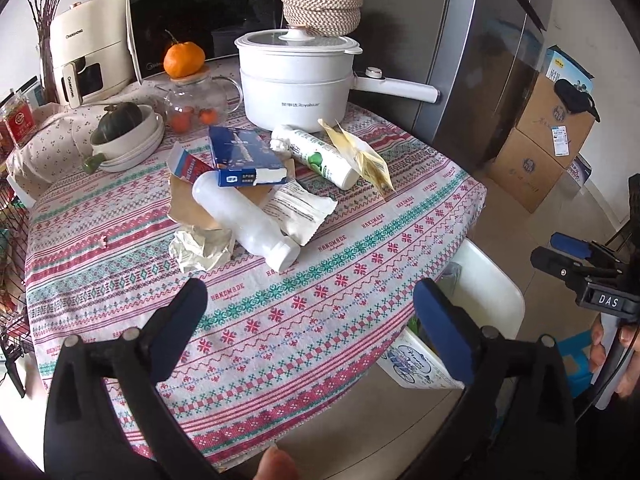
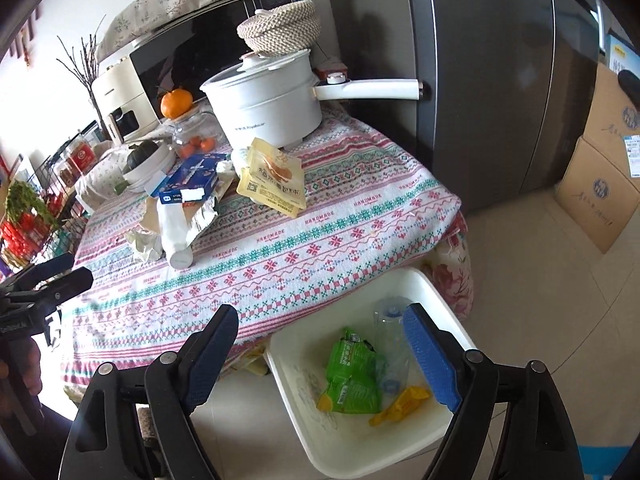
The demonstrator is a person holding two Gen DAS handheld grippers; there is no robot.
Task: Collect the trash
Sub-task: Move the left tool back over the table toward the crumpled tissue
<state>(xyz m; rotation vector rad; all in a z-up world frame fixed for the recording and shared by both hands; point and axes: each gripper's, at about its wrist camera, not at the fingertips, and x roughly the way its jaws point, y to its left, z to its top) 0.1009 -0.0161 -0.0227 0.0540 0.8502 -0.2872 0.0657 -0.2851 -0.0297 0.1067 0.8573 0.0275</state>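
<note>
Trash lies in the middle of the patterned tablecloth point(image 1: 280, 320): a white bottle point(image 1: 248, 224), a blue box point(image 1: 248, 156), crumpled paper point(image 1: 200, 248), a white wrapper point(image 1: 300, 208), a green-and-white tube point(image 1: 324, 156) and a yellow packet point(image 1: 360, 156). My left gripper point(image 1: 312, 296) hangs open over the cloth, short of the pile, with nothing between its fingers. My right gripper point(image 2: 320, 316) is open and empty above the white bin point(image 2: 304, 392) on the floor beside the table. In the bin lie a green wrapper point(image 2: 352, 376), a clear plastic bottle point(image 2: 390, 344) and a yellow wrapper point(image 2: 404, 404).
A white electric pot point(image 1: 296, 80) with a long handle, a glass teapot point(image 1: 200, 100) topped by an orange, and stacked bowls point(image 1: 128, 140) stand behind the trash. A microwave point(image 1: 208, 12) and a fridge point(image 1: 480, 60) rise at the back. Cardboard boxes point(image 1: 536, 148) sit on the floor at the right.
</note>
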